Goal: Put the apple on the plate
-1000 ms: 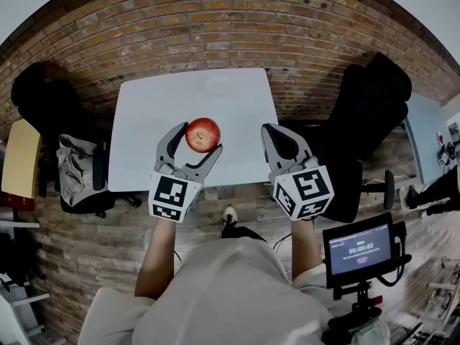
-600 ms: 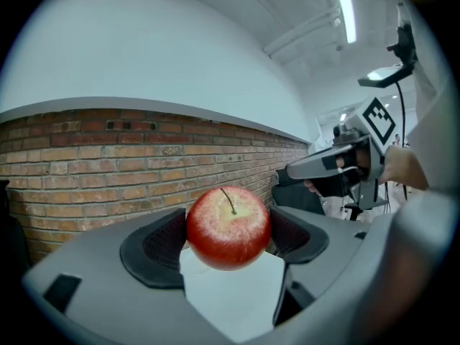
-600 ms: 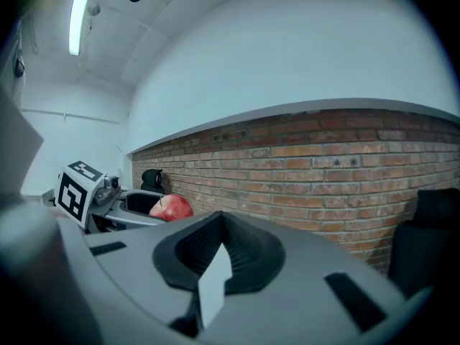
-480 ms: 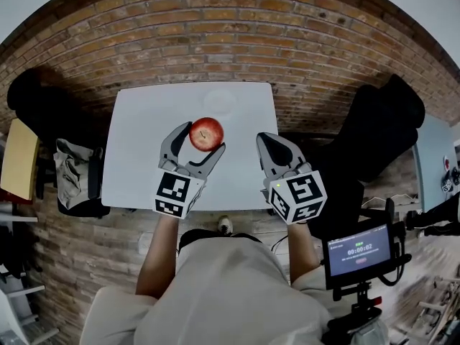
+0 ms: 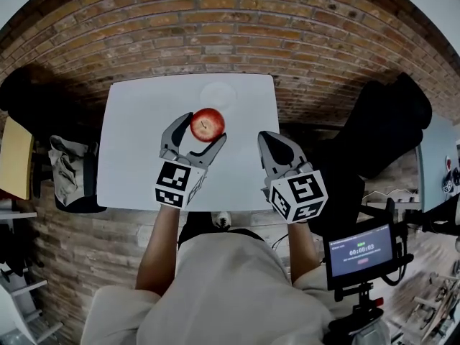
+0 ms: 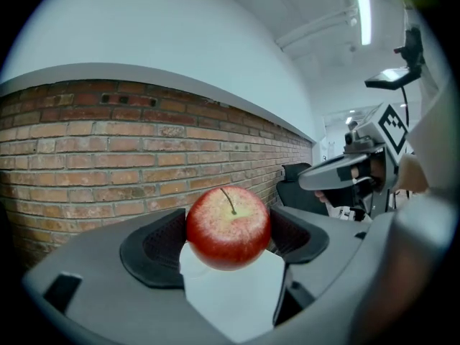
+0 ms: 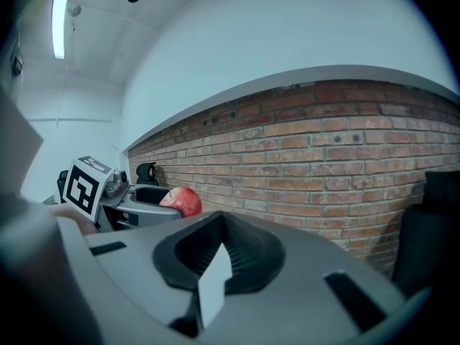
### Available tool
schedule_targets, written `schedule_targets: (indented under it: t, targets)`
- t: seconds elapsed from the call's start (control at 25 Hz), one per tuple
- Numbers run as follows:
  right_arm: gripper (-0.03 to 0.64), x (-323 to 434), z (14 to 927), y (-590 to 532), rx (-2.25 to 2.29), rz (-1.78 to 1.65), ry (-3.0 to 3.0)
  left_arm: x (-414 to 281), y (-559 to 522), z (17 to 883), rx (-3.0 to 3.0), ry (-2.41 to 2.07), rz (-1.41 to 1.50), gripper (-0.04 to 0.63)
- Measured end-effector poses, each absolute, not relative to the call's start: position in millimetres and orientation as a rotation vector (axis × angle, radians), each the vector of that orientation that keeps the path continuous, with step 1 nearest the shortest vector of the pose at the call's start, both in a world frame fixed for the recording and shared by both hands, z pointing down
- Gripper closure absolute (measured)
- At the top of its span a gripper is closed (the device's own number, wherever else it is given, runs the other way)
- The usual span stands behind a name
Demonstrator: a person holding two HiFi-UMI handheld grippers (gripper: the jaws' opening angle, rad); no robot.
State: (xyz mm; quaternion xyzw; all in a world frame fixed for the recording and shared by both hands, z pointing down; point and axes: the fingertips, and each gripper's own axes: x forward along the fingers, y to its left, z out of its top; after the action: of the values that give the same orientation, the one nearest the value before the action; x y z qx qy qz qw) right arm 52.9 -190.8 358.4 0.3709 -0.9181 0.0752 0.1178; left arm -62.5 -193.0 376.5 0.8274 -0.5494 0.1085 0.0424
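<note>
Brick wall (image 5: 215,27), white table (image 5: 129,157), black chair (image 5: 381,131) to its right, ceiling strip light (image 6: 361,9)

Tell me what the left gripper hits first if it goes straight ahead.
Probably the brick wall. The left gripper, shut on the apple, points at it and would likely pass above the plate, though height is hard to judge.

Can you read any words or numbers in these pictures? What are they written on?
"00:00:03": a timer on the small monitor. The digits are tiny, so the last one is unsure.
The line under the timer on that monitor is too small to read.
The cubes on the left gripper and right gripper carry black-and-white square patterns, no letters or numbers.
The apple shows no sticker or writing.
</note>
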Motion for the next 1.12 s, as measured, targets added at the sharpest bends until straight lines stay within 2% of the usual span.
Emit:
schedule_targets:
  t: [1.12]
  targets:
    - [0.614,35.3,436.8,-265.0,1.221,0.42,-2.484,-94.1,-343.5,512.6,2.477,-1.486,0.512,0.222]
